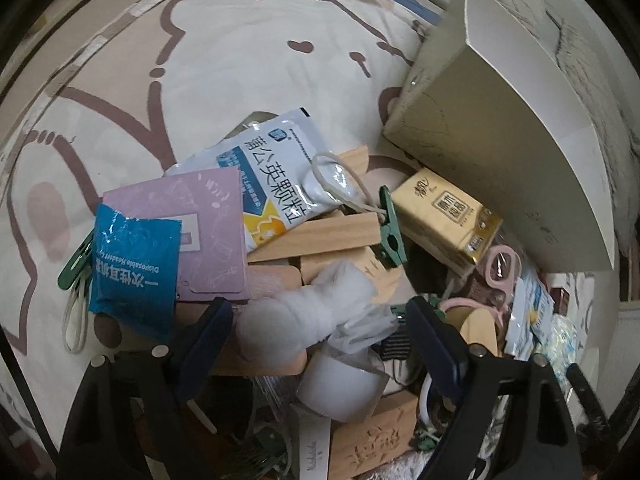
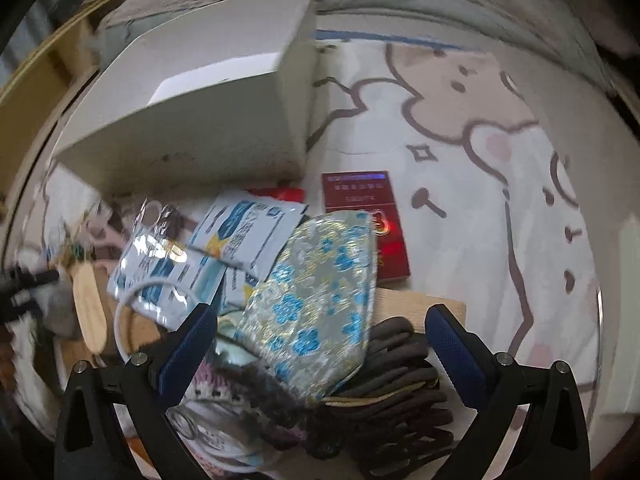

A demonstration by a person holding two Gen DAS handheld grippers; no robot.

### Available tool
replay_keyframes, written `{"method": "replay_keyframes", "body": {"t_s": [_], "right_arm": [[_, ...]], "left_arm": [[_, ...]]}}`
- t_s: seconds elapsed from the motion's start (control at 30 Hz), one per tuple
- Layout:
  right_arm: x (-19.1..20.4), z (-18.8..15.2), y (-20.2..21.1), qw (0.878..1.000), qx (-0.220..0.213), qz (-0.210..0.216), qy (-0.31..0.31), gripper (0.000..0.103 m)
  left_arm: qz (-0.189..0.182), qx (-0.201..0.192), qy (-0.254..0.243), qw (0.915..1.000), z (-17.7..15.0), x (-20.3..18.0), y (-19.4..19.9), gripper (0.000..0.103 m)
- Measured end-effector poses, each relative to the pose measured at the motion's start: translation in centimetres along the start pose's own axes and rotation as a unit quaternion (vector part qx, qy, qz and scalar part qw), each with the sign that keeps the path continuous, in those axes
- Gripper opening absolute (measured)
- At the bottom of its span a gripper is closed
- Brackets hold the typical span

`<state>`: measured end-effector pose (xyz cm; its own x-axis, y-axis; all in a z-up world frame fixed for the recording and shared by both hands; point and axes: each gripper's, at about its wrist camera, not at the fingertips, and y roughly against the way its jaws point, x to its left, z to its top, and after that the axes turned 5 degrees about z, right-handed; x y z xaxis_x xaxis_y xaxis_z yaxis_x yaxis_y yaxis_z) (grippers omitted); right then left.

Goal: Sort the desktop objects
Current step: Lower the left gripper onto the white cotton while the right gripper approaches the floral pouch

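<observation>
The pile of desktop objects (image 1: 320,248) is lying on a cartoon-printed bedsheet (image 1: 200,60), just beside an open white cardboard box (image 1: 500,128) that is standing at its far edge. The left gripper (image 1: 320,320) is pointing down into the pile with its jaws standing apart, straddling a wad of white cotton in clear wrap (image 1: 320,312) without pressing on it. Beyond the wad, toward the box, wooden blocks (image 1: 320,236) are lying under a white sachet printed 蒲公英颗粒 (image 1: 280,176), with a green clothes peg (image 1: 390,228) and a gold tissue pack (image 1: 448,220) nearer the box. Farther from the box, a lilac card (image 1: 208,236) is sitting under a blue packet reading "Disposable Headset Cover" (image 1: 132,268). A wooden block with carved characters (image 1: 372,440) is partly cut off at the bottom; its writing is not readable. Pink scissors (image 1: 500,276) are half buried below the box.

The right gripper (image 2: 320,336) is hovering with its jaws apart over a brocade pouch with blue flowers (image 2: 320,300), not gripping it. Dark gloves (image 2: 400,380) are lying just beside the pouch, a red cigarette pack (image 2: 368,216) is sitting between pouch and box, and more white-and-blue sachets (image 2: 224,248) are blurred, their print unreadable.
</observation>
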<state>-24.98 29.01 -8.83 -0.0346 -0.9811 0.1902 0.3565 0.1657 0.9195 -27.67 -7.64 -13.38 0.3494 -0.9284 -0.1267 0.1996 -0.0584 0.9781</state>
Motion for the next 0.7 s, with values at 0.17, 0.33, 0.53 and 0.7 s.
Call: {"method": "replay_keyframes", "body": {"t_s": [0.17,0.33,0.53,0.7], "right_arm": [[-2.4,0.4,0.1,0.996,0.006,0.03,-0.082,0.103],[-2.0,0.7,-0.1,0.997,0.009,0.03,-0.069,0.085],[-0.9,0.5,-0.8,0.999,0.022,0.034,-0.036,0.069],[-0.5,0.7,-1.0,0.999,0.025,0.029,-0.018,0.042]], "left_arm": [[0.031,-0.01,0.006,0.9994,-0.3,-0.3,0.0,0.079],[0.054,-0.019,0.001,0.9984,-0.5,-0.4,0.2,0.067],[0.056,-0.025,-0.024,0.9978,-0.4,-0.3,0.3,0.062],[0.045,-0.024,-0.028,0.9983,-1.0,-0.2,0.5,0.059]]}}
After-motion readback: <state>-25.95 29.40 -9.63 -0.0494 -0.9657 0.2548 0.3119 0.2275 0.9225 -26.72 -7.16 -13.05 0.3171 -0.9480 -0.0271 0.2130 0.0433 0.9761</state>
